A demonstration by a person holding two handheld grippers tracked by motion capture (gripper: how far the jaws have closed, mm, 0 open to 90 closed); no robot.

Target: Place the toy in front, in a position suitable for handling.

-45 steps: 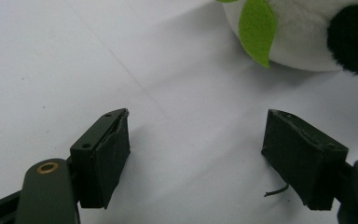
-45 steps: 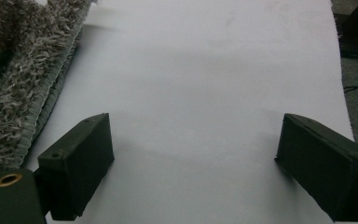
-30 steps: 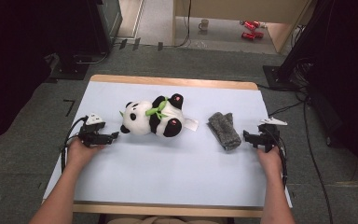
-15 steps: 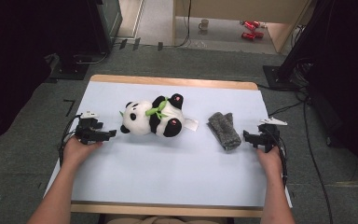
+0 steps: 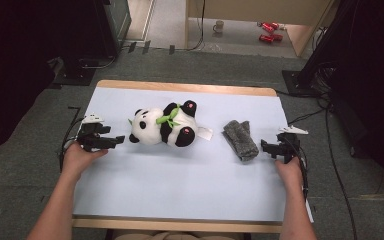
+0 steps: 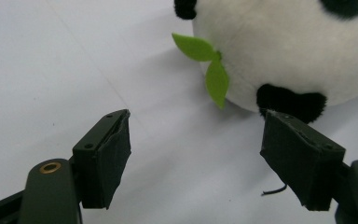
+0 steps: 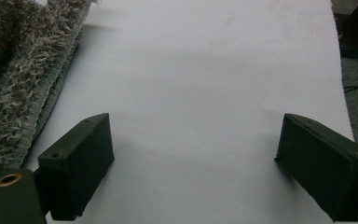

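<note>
Both grippers low at table, jaws wide apart.
L gripper (image 5: 116, 140) points inward from L forearm; R gripper (image 5: 265, 147) points inward, R hand (image 5: 289, 169) behind it.

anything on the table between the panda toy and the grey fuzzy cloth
Only the panda's white sewn tag, lying flat off its lower side; past it, bare pale table cover runs up to the grey cloth. The high view shows this.

left tool (image 5: 111, 141) drifted slightly outward toward table's left edge, then eased back toward panda (image 5: 164, 126).
</note>
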